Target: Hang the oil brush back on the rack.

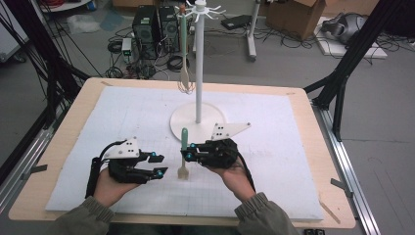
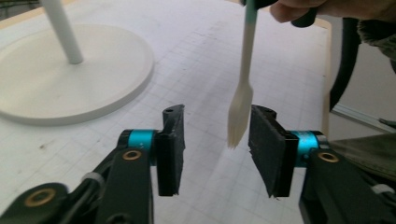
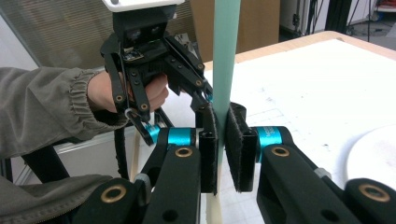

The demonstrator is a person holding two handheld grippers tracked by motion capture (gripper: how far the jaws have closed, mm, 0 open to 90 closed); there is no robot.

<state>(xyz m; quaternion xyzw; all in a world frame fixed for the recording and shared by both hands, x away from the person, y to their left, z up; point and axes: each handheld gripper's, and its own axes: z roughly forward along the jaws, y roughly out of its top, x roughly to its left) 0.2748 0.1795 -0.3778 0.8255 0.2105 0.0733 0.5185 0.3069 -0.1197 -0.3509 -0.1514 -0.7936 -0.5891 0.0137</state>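
Right claw (image 3: 222, 154) grips the fork (image 3: 226, 56) upright by its green handle; left claw (image 2: 212, 149) gapes around the tines. Hanging it on the rack (image 1: 198, 63) remains.

The fork (image 1: 183, 156) is a slim utensil with a pale green handle and a cream head ending in short tines. It stands upright, handle up and tines down, over the white gridded mat just in front of the round stand base. The right gripper (image 3: 222, 135) clamps its green handle, and its tines hang between the left gripper's (image 2: 215, 140) spread jaws, close to one pad.
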